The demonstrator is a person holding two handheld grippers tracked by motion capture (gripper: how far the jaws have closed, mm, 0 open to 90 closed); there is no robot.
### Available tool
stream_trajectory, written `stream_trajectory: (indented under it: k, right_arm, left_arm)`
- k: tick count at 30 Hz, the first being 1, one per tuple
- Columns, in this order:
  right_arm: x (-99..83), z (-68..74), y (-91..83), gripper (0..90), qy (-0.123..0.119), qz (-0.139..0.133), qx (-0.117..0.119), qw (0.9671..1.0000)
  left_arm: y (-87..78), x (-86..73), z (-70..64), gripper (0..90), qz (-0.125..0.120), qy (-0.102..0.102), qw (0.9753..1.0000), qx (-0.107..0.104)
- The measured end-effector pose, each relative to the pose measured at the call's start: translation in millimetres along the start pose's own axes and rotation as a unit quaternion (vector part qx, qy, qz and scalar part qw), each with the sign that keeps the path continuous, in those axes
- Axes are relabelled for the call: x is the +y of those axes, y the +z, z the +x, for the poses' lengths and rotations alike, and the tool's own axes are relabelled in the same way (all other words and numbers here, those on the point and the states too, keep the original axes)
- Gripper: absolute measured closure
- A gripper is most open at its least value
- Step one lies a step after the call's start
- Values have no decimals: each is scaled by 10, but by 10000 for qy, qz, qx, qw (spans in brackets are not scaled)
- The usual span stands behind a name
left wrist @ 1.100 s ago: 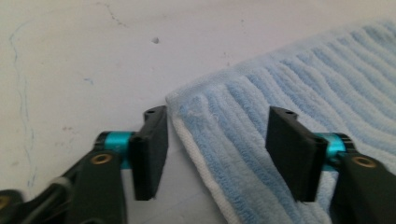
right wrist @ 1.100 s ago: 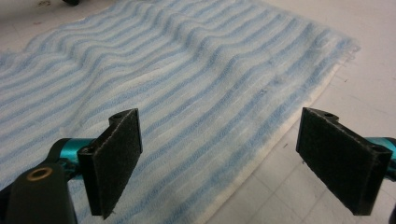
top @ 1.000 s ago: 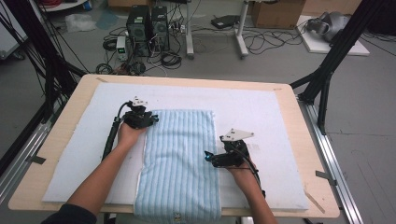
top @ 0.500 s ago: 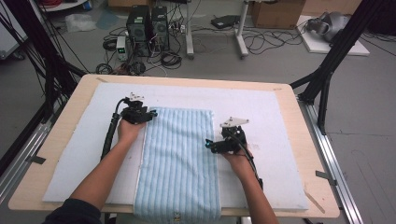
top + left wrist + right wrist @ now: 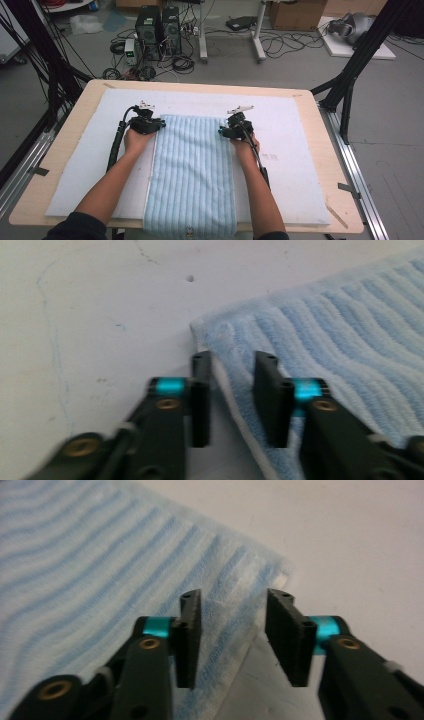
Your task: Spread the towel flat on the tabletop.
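A light-blue striped towel (image 5: 192,170) lay lengthwise down the middle of the white pad (image 5: 295,165) on the wooden table (image 5: 330,150), its near end hanging just over the table's six-o'clock edge. It appeared already folded into a long, narrow band, a second layer showing along its side edges in both gripper views. That much of the folding was judged done; the next fold, presumably bringing the far end toward six o'clock, had not yet been started.

The left gripper (image 5: 148,124) was placed at the towel's far corner at about eleven o'clock, the right gripper (image 5: 231,130) at the far corner at about one o'clock. In the left gripper view, the left gripper (image 5: 230,390) was seen with its jaws parted, straddling the towel's (image 5: 340,350) edge just short of the corner, with nothing pinched. In the right gripper view, the right gripper (image 5: 231,630) was likewise held with jaws apart over the towel's (image 5: 100,570) corner hem, one jaw above the cloth and the other over the pad; the corner had not been clamped. Both corners remained to be seized before any lift could be made.

Compared with the frame a second before, the right gripper had been carried from a spot about halfway along the towel's right edge, near three o'clock, up to the far right corner. The left gripper had been shifted only slightly, staying at the far left corner. The towel itself was left where it had lain.
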State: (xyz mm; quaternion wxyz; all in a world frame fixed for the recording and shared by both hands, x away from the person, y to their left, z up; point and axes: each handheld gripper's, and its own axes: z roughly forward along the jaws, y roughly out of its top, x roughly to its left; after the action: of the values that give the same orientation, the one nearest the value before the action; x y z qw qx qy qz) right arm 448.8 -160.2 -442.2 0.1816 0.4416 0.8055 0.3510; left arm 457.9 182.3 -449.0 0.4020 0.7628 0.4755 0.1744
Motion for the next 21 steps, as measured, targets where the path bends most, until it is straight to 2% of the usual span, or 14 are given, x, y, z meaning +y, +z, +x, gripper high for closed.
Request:
stream_trajectory:
  k: [1, 2, 3, 4, 7, 8, 12, 14, 15, 16, 17, 18, 19, 21]
  right_arm:
    - [1, 3, 24, 640, -70, 51, -17, 10000]
    - [1, -1, 38, 747, 3, 6, 63, 10000]
    - [8, -12, 46, 833, 66, -8, 198, 9998]
    - [24, -9, 57, 854, 33, 18, 249, 9997]
    - [99, -13, 81, 864, -165, 92, -90, 9998]
    - [122, -37, 89, 864, -149, 93, -169, 9997]
    - [190, -65, 106, 865, -228, -231, -552, 9979]
    - [207, -64, 148, 861, -230, -184, -773, 9966]
    - [216, -61, 159, 844, -157, -185, -833, 9962]
    - [228, -64, 164, 791, -112, -243, -909, 9955]
    - [240, -70, 162, 697, -12, -320, -952, 9949]
    - [249, -86, 151, 664, 56, -406, -945, 9947]
    - [254, -93, 128, 653, 98, -469, -931, 9945]
    - [255, -130, 83, 604, 153, -521, -925, 9942]
  left_arm:
    - [8, 1, -25, 863, 16, 101, 9999, 58]
    - [15, 6, -47, 869, 17, 189, 9998, 100]
    - [23, 10, -57, 873, 0, 181, 9998, 100]
    - [25, 16, -49, 876, -11, 188, 9998, 111]
    - [47, 31, 7, 881, -175, -159, 9996, 159]
    - [64, 47, 28, 881, -178, -295, 9993, 123]
    - [144, 174, 11, 881, -283, -183, 9989, 324]
    - [167, 240, 0, 875, -406, -282, 9979, 423]
    - [168, 257, -11, 855, -434, -323, 9971, 535]
    - [171, 259, -14, 769, -448, -353, 9964, 633]
    - [172, 253, -7, 635, -392, -405, 9962, 666]
    - [164, 244, 7, 554, -322, -419, 9963, 675]
    - [145, 230, 28, 518, -238, -376, 9965, 709]
    - [109, 199, 62, 499, -235, -397, 9962, 732]
